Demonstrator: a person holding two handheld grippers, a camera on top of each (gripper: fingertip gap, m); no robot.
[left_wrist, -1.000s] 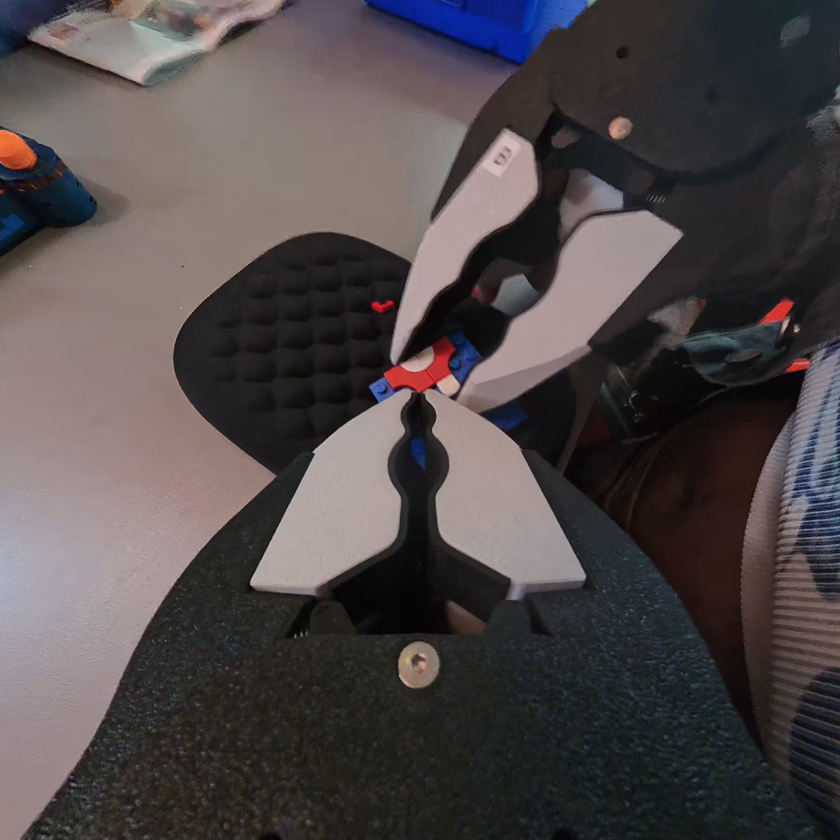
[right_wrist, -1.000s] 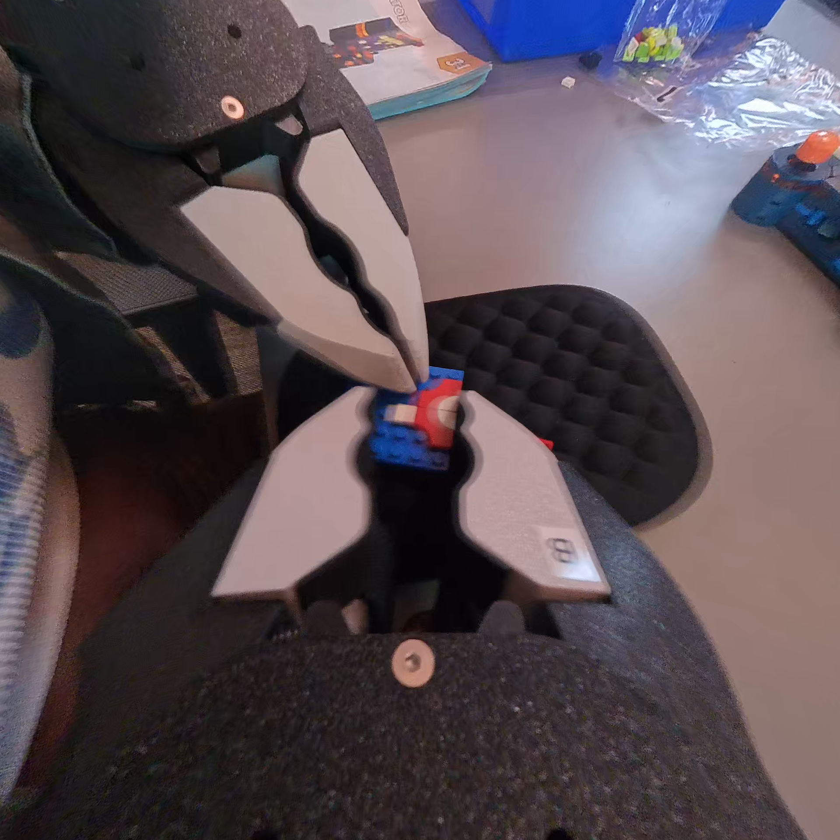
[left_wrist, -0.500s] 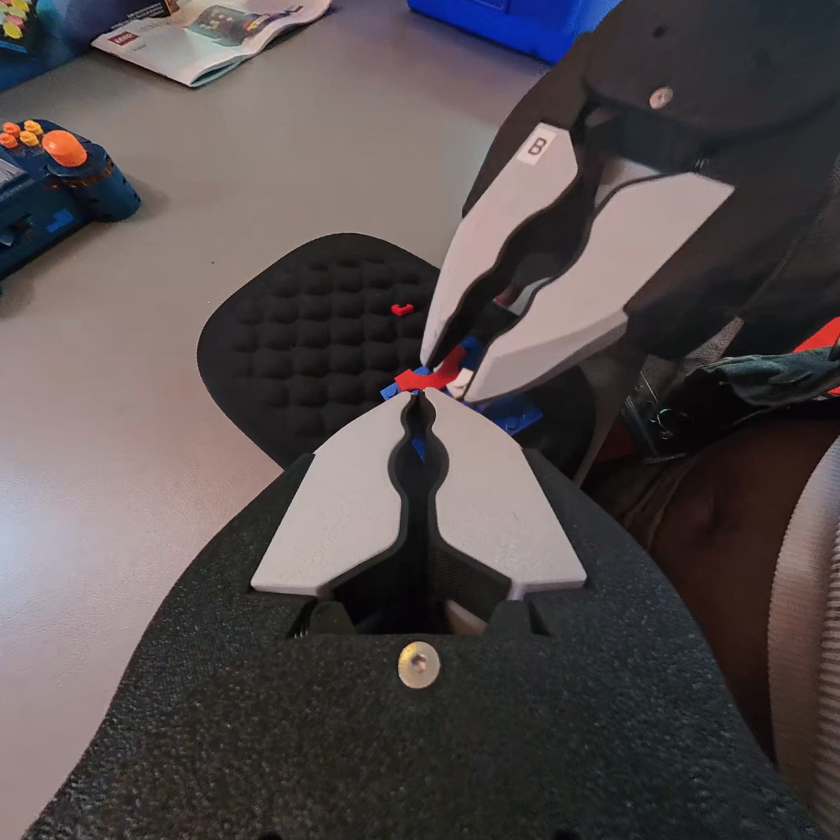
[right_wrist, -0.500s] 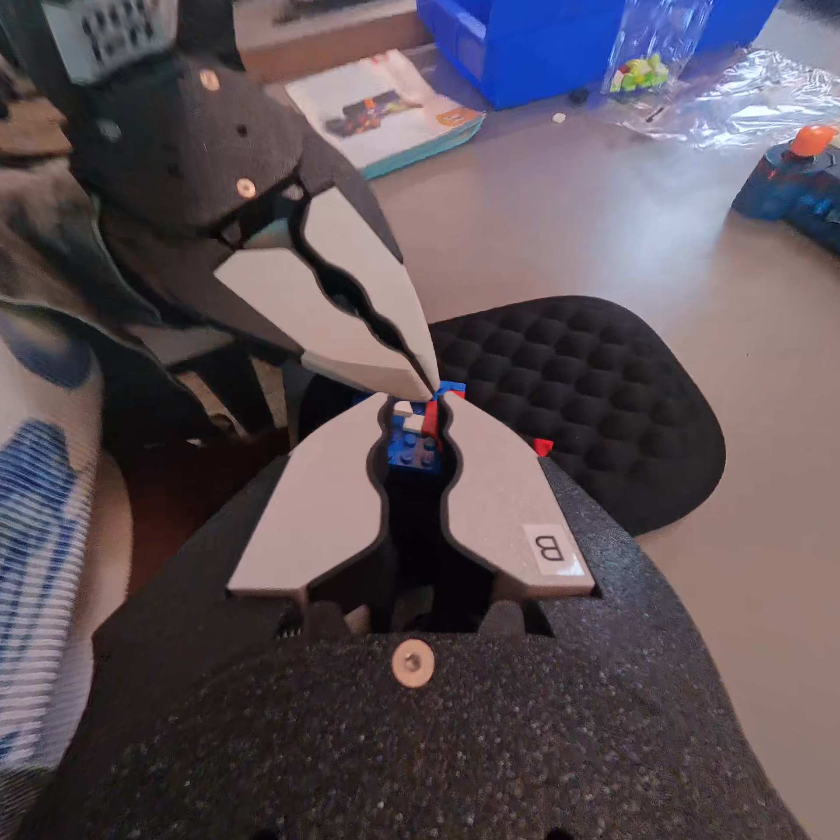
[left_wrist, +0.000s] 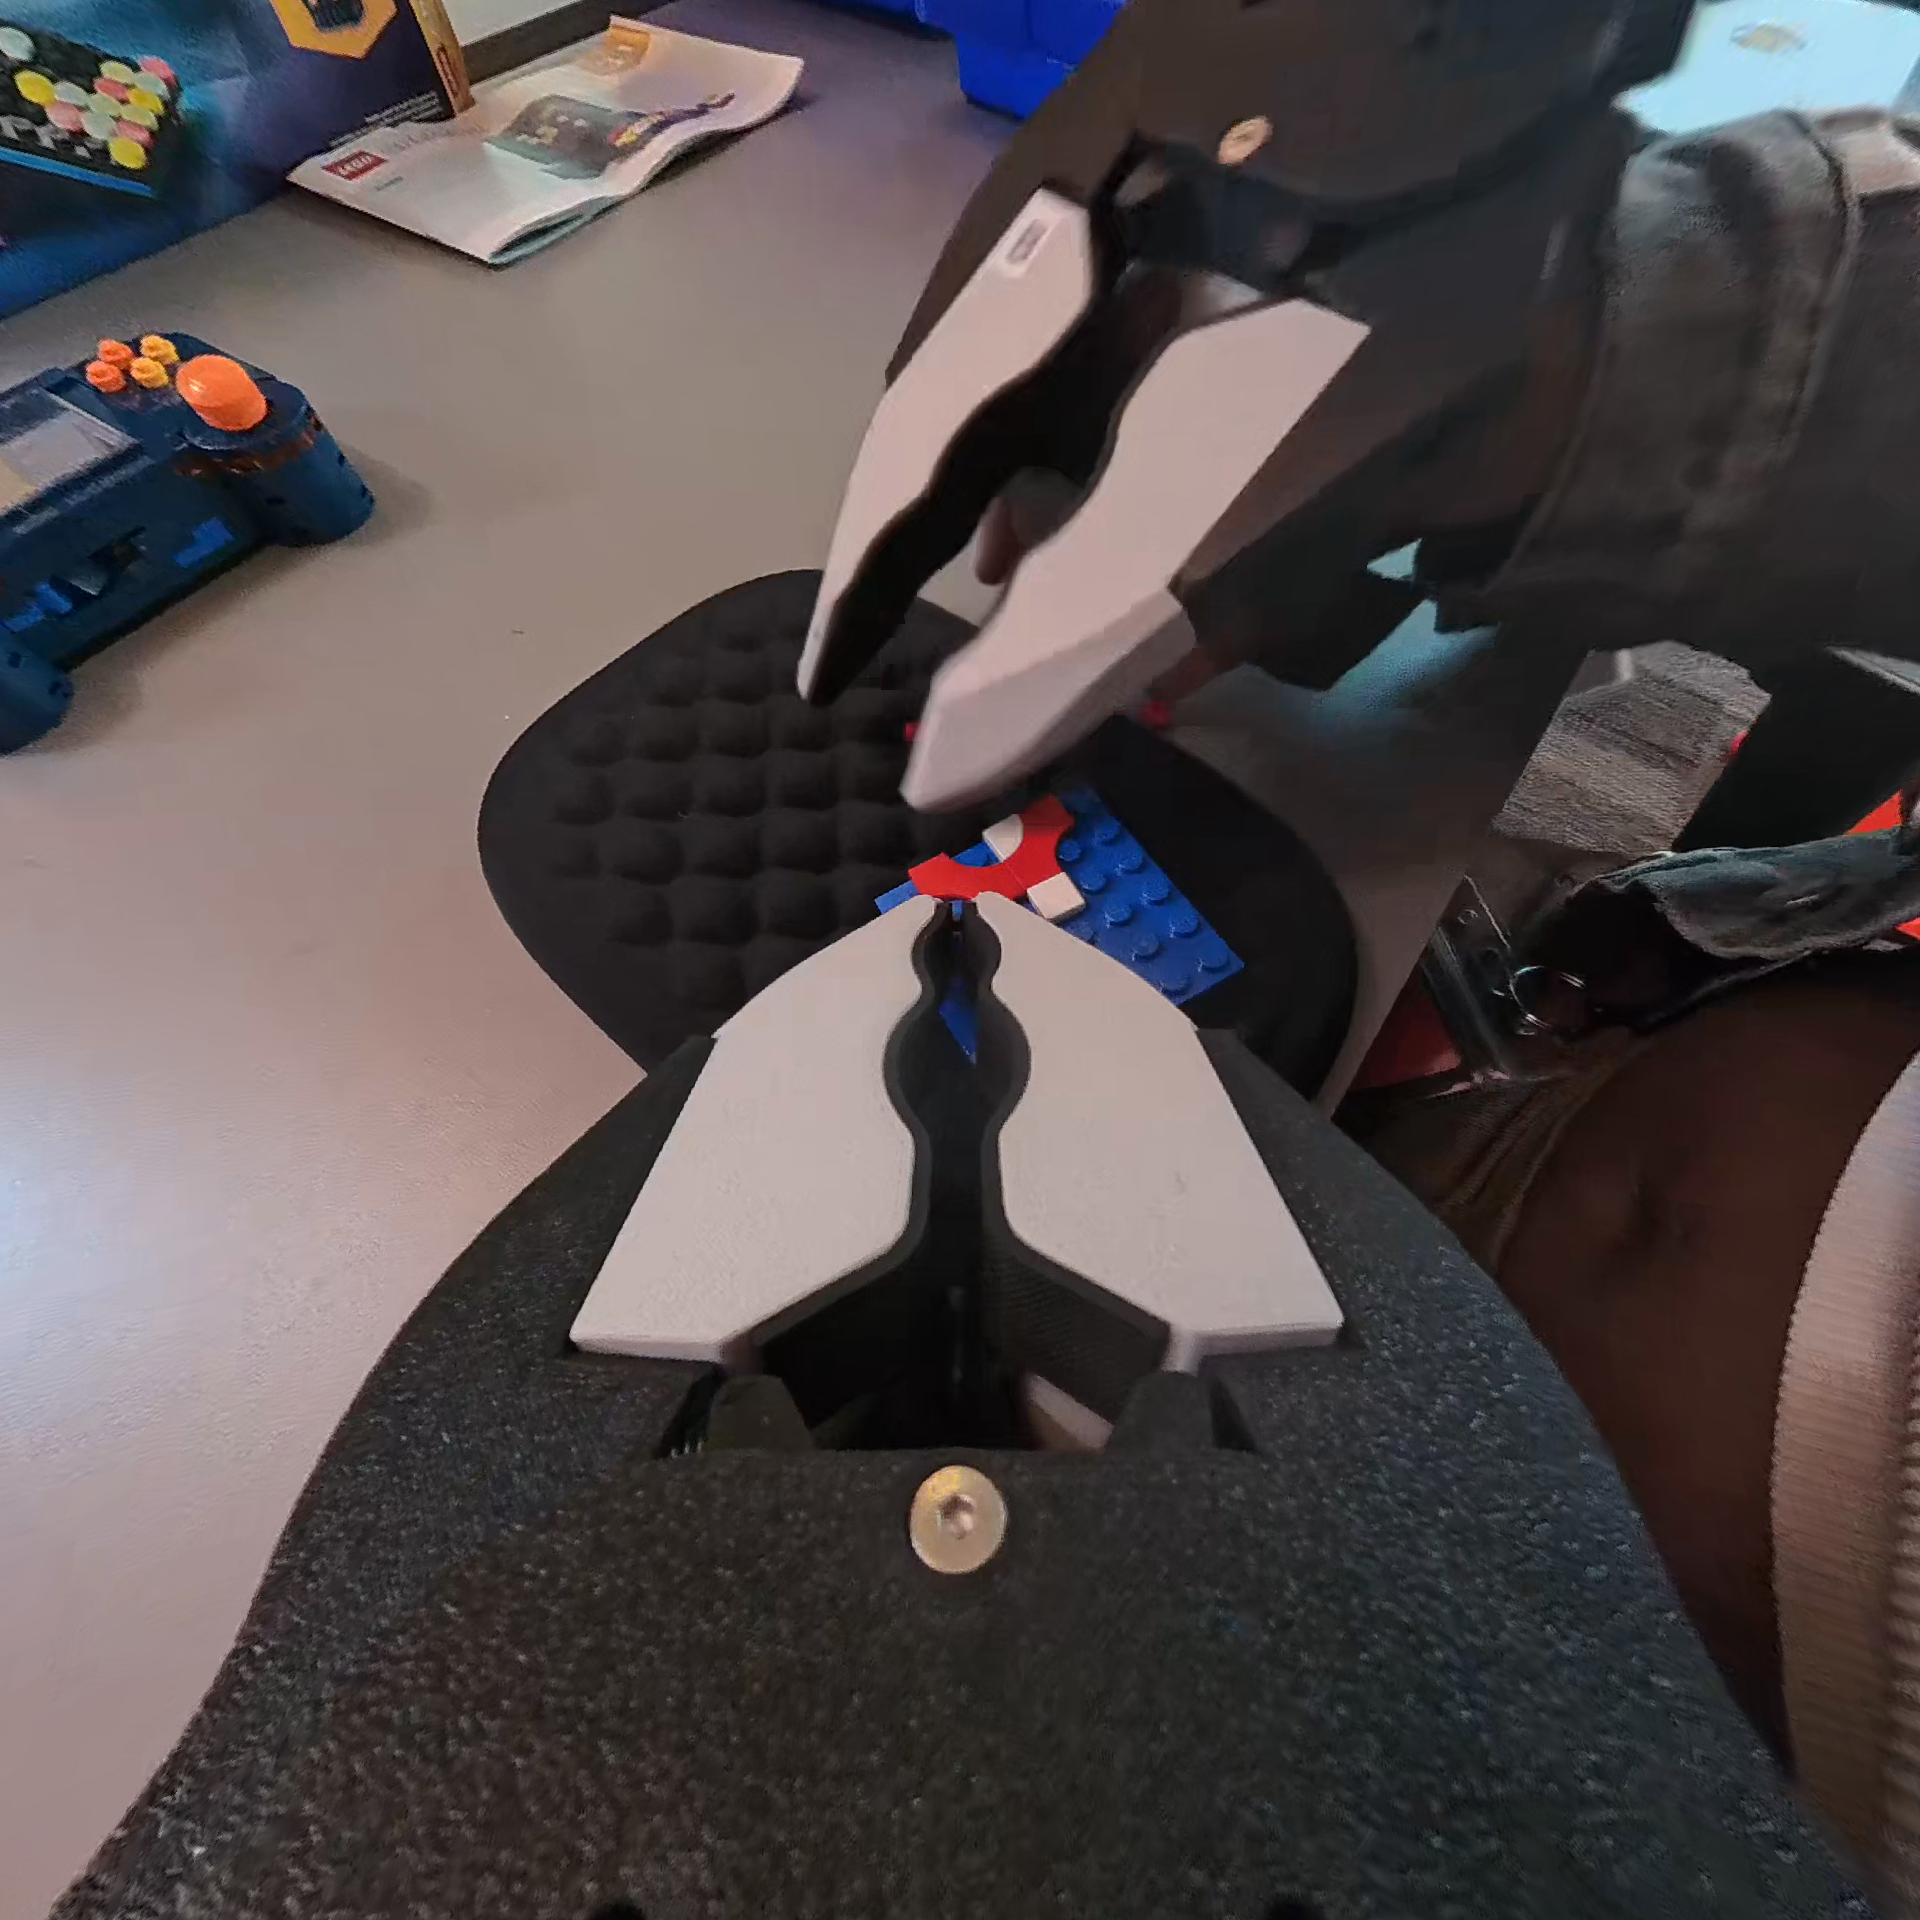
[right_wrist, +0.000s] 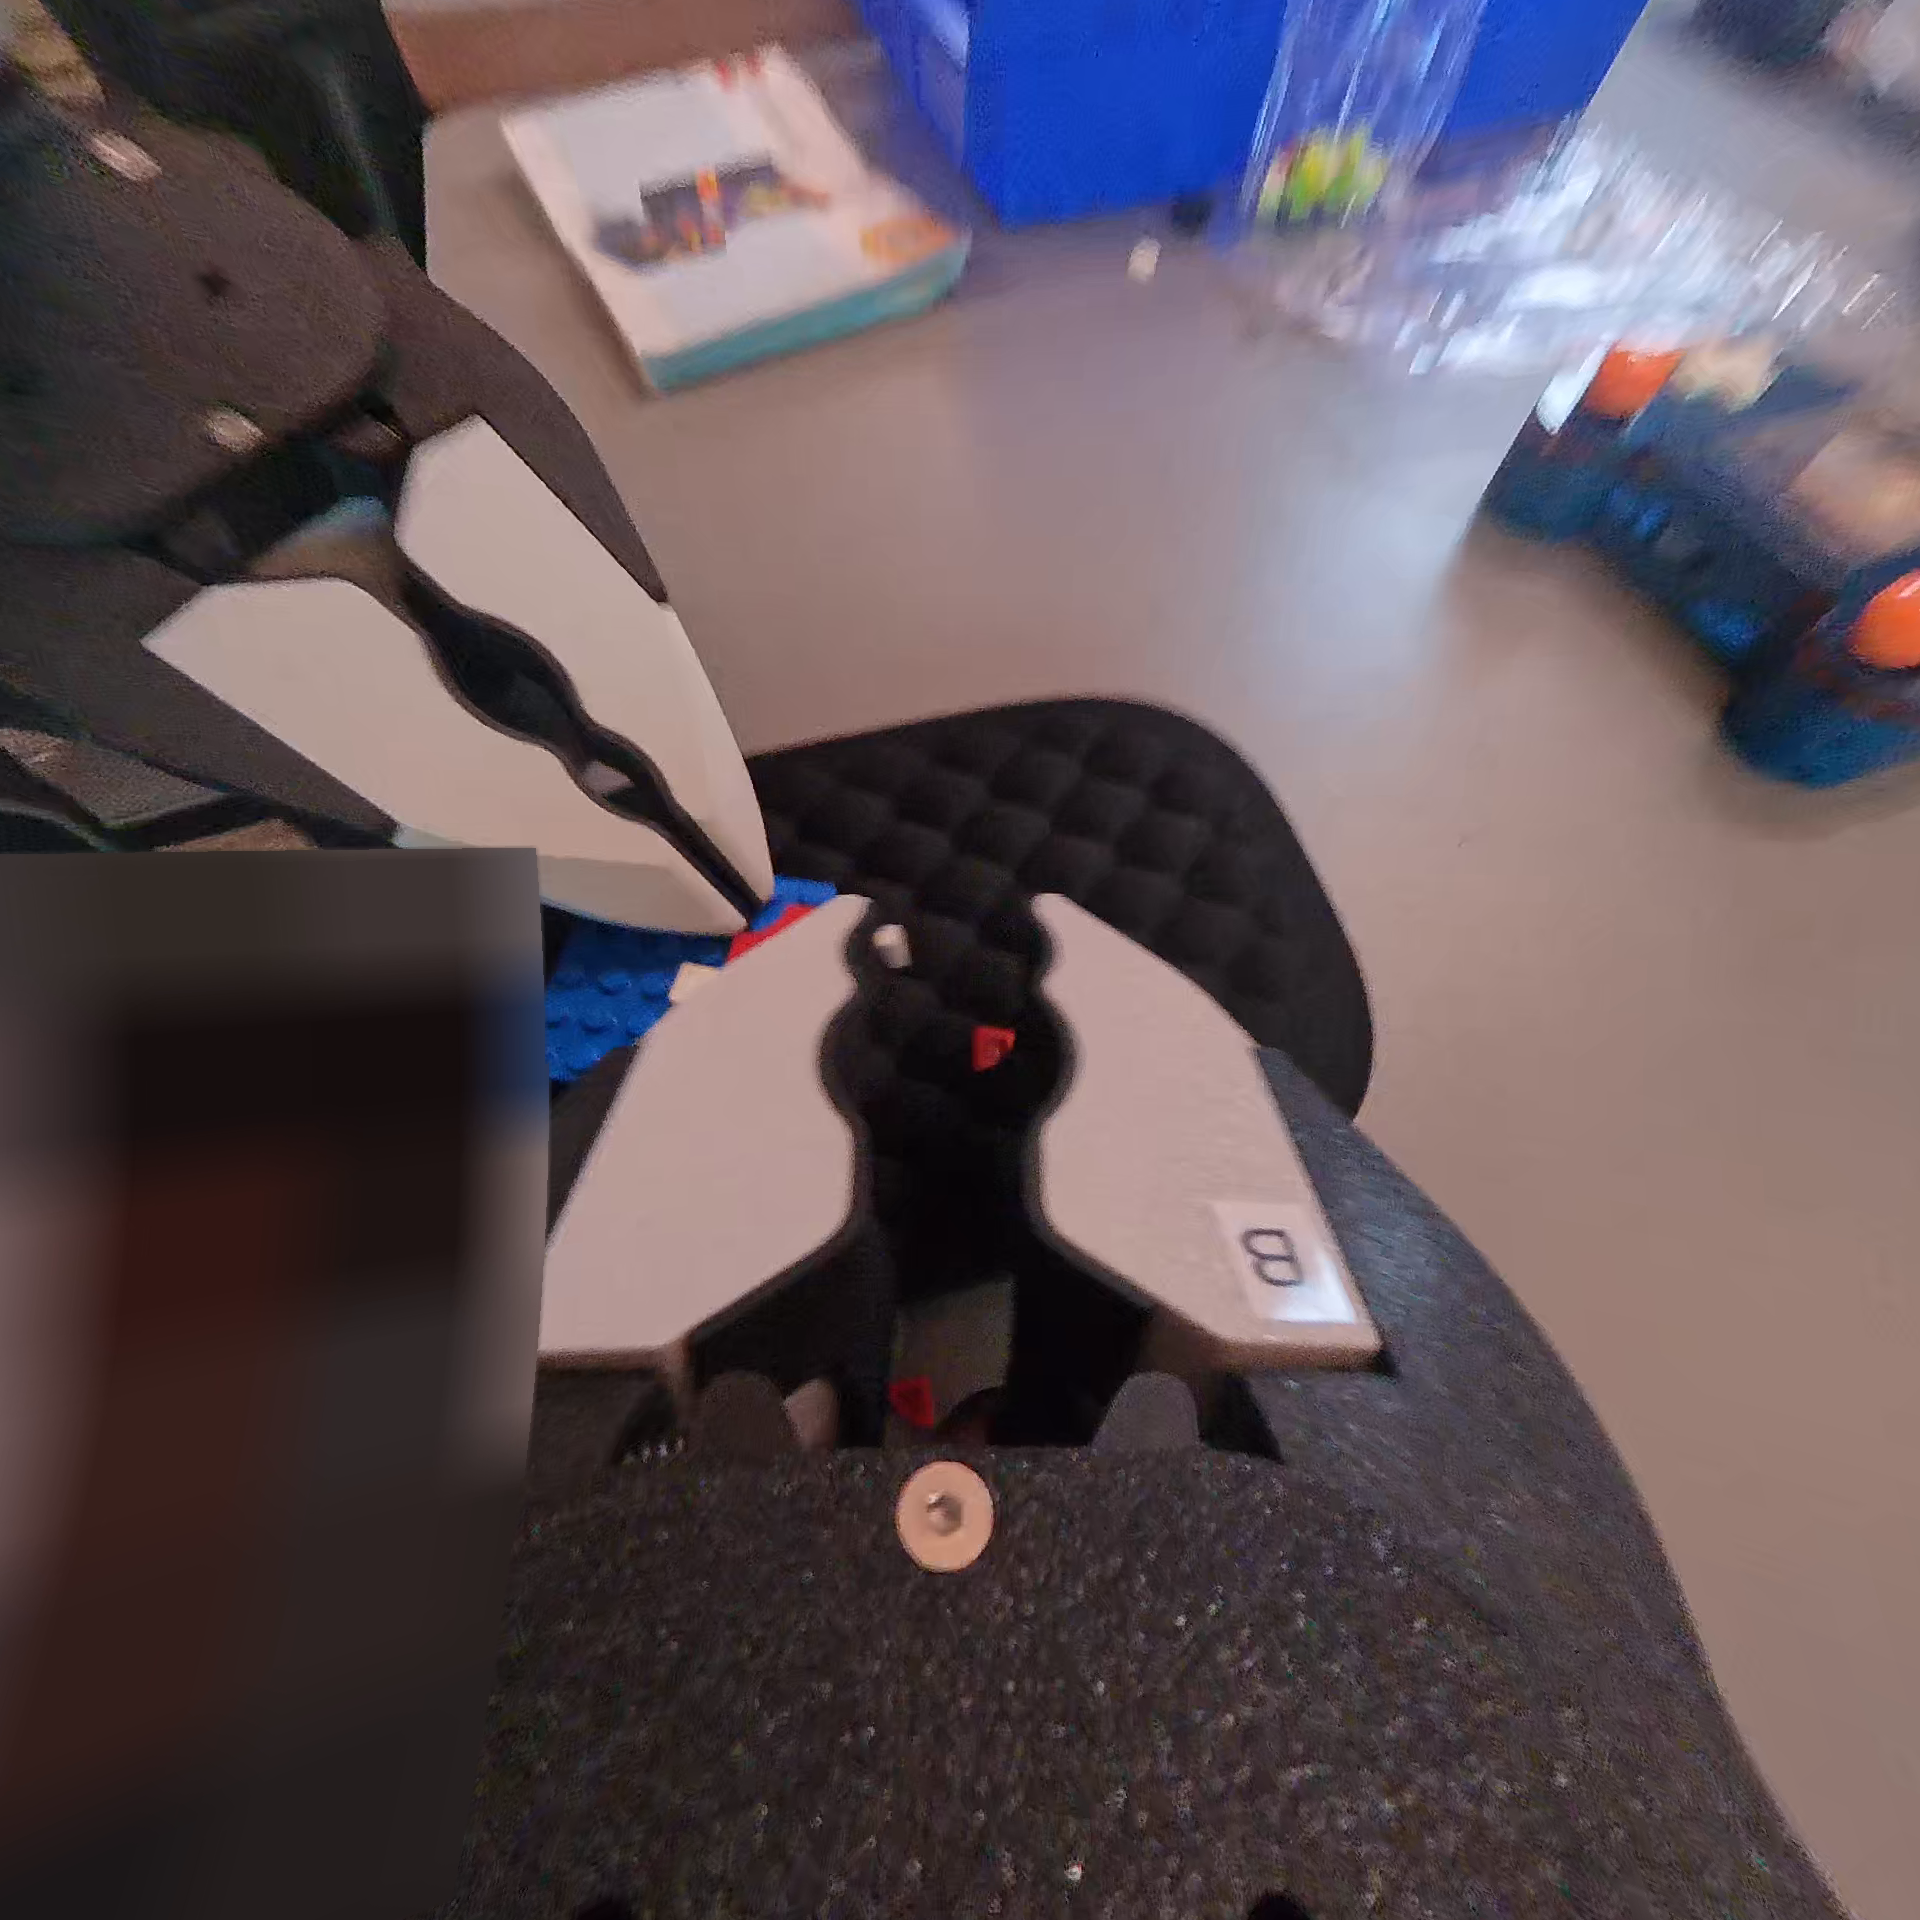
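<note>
A blue studded plate (left_wrist: 1127, 914) with red and white tiles (left_wrist: 987, 862) on it lies over the near edge of a black dimpled mat (left_wrist: 707, 831). My left gripper (left_wrist: 958, 906) is shut on the plate's near edge; blue shows between its fingers. In the right wrist view the left gripper (right_wrist: 750, 902) pinches the plate (right_wrist: 613, 992). My right gripper (right_wrist: 951, 909) is open and empty over the mat (right_wrist: 1143, 831), beside the plate. A small red piece (right_wrist: 992, 1047) and a small white piece (right_wrist: 889, 945) show between its fingers. In the left wrist view the right gripper (left_wrist: 871, 727) hovers just above the plate.
A dark-blue brick-built controller with orange buttons (left_wrist: 166, 488) stands left on the grey table (left_wrist: 312, 935) and also shows in the right wrist view (right_wrist: 1756, 582). A booklet (left_wrist: 551, 135), a blue bin (right_wrist: 1122, 94) and clear plastic bags (right_wrist: 1558, 239) lie farther back. A person's leg (left_wrist: 1662, 1299) is right. Only a small space, under 4 cm, lies between the two pairs of fingers.
My right gripper has opened, let go of the blue plate assembly and lifted off to the side. My left gripper has stayed shut on the plate.
</note>
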